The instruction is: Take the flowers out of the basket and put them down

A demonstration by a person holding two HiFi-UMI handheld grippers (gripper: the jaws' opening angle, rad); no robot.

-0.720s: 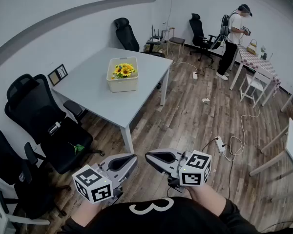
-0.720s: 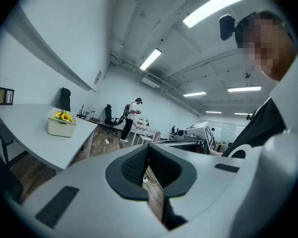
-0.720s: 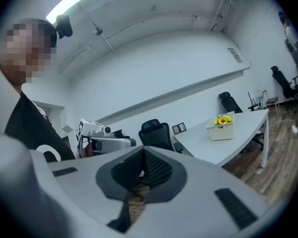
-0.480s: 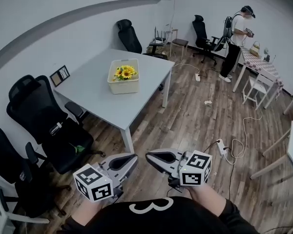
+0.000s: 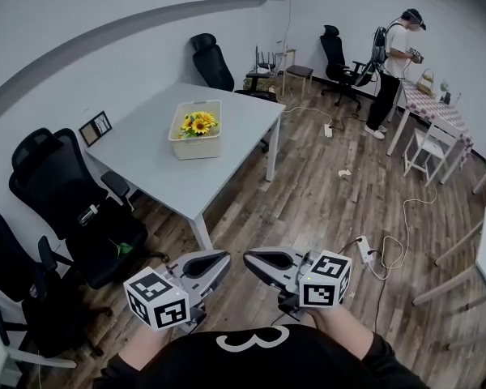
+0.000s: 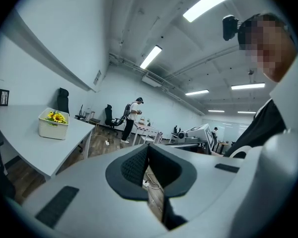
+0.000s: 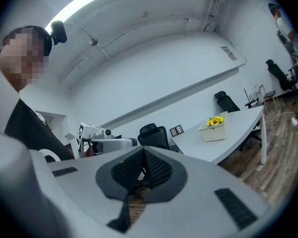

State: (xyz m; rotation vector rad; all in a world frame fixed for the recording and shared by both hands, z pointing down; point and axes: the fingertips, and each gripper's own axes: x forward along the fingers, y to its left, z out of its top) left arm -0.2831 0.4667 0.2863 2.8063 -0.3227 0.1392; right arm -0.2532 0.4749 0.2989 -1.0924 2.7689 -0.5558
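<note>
Flowers (image 5: 198, 123) not in hand: yellow bunch sits in white basket (image 5: 196, 146), mid-table, well apart from both tools. Near: left gripper (image 5: 223, 259) and right gripper (image 5: 248, 259) close to the body, tips almost facing each other, jaws together on both, nothing between them. Wood floor (image 5: 308, 205) from here to the table is open; power strip (image 5: 363, 244) and loose cable lie right of the grippers. Black office chairs (image 5: 61, 189) crowd the table's left side; its near corner and right edge give open approach. Grey table (image 5: 146, 168) carries the basket plus a small frame (image 5: 95, 126) at the wall edge. Far right: a person (image 5: 393, 59) standing by another table.
</note>
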